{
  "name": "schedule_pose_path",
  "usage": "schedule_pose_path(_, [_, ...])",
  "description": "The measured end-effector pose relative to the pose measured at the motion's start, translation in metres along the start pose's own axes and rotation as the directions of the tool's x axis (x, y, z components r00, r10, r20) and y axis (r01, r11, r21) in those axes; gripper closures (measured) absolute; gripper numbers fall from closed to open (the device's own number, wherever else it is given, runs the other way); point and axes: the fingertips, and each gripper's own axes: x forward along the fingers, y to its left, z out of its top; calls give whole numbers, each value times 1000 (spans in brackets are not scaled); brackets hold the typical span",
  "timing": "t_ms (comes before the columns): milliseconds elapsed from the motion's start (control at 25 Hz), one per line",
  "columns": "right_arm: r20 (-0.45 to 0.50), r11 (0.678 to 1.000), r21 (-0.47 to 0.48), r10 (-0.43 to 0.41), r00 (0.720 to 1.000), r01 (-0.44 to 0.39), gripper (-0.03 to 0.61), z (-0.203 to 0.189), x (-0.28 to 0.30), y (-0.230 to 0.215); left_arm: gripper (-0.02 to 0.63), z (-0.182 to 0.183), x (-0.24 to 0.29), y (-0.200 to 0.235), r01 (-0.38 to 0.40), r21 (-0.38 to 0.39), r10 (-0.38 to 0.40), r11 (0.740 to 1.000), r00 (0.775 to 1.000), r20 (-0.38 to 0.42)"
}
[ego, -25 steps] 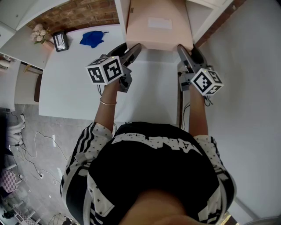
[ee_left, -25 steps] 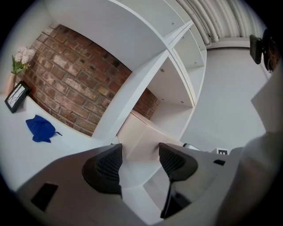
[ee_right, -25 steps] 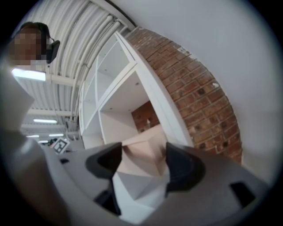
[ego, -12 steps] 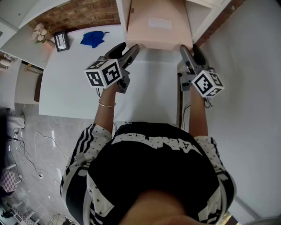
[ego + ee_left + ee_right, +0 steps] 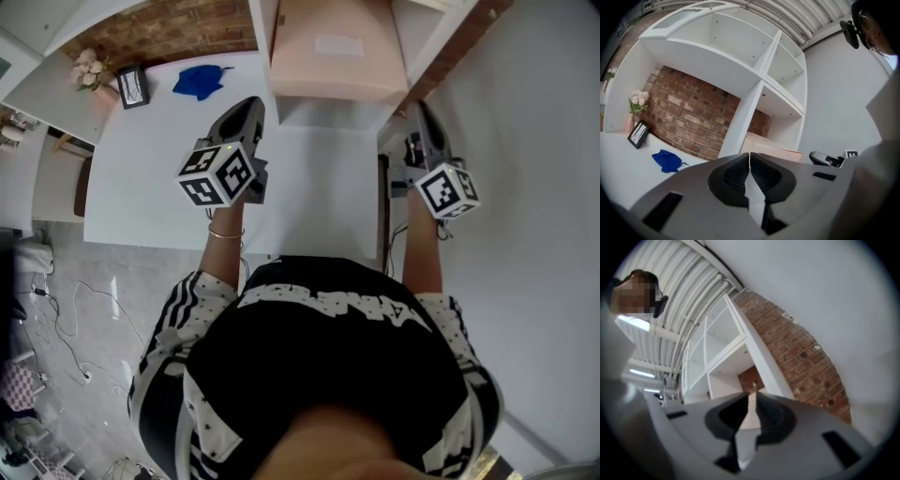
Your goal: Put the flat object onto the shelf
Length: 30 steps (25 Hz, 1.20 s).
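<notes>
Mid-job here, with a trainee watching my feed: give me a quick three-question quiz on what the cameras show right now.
1. True or false: the left claw is gripping the pink flat cardboard box.
2. Pick one. The box lies: A) on the floor; B) inside a compartment of the white shelf; C) in the person's lap.
3. Fill in: the crumpled cloth on the white table is ____ in colour.

Key:
1. False. Its jaws have just closed on each other, with nothing between them.
2. B.
3. Blue.
</notes>
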Motion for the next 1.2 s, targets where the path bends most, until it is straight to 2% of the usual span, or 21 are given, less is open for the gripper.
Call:
schedule_pose_path(200, [-18,999,-40,-2,1000,1,536,0,-12,10,580,1,-11,-6,6,30,-6,1000,1000,0])
schedule_pose_path(400, [-44,999,-47,20,999,-22,541,-4,-16,20,583,4,-20,-10,23,18,-23,1000,1000,7])
schedule_pose_path(800, [-56,997,-73,14,998,-18,546,-8,-22,20,583,5,-25,-21,35,116,-34,993,999,-10])
schedule_pose_path(1200, [-51,998,-54,18,999,-21,546,-7,-24,26,583,8,-33,-19,37,92,-38,995,999,6])
